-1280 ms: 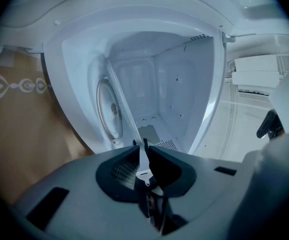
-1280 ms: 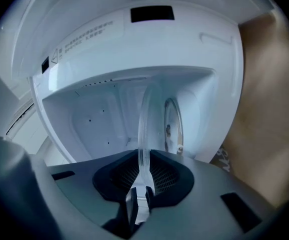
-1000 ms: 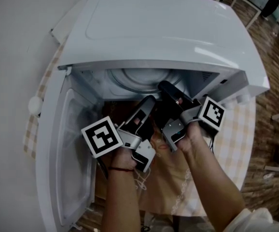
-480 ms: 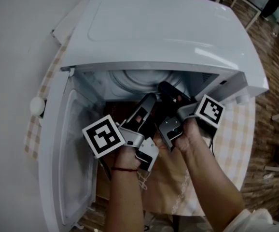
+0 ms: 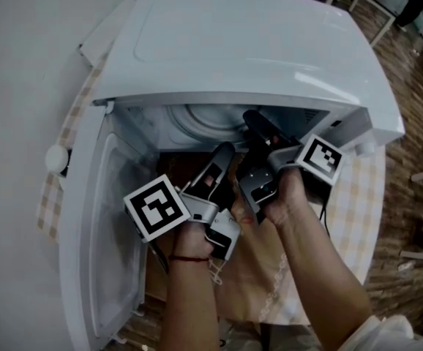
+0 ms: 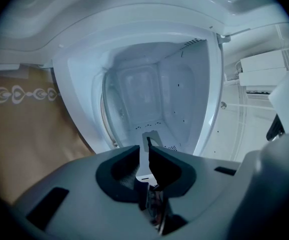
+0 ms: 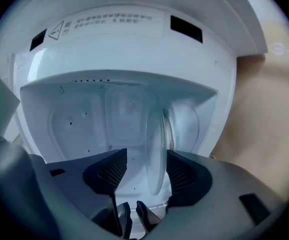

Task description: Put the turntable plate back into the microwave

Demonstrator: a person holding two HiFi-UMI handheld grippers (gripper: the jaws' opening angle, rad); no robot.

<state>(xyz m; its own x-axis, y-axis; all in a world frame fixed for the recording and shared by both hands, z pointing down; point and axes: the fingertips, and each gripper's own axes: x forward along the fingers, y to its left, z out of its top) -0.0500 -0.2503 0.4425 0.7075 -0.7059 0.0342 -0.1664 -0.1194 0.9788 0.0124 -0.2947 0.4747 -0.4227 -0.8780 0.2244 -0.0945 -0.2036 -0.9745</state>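
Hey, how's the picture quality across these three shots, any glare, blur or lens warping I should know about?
Head view: dim overall, with a glare streak across the top of the microwave and its cavity in shadow. Left gripper view: strong fisheye bending, black corners, a bluish cast. Right gripper view: the same bending; the glass turntable plate looks soft and see-through, so its edges are hard to trace.

A table (image 5: 361, 196) covered by a tan checked tablecloth (image 5: 255, 276) carries the white microwave (image 5: 255, 42). It stands directly on the cloth just ahead of the left gripper (image 5: 225, 153), and its door (image 5: 102, 232) hangs open on that gripper's left. Bare cloth lies beneath the gripper.
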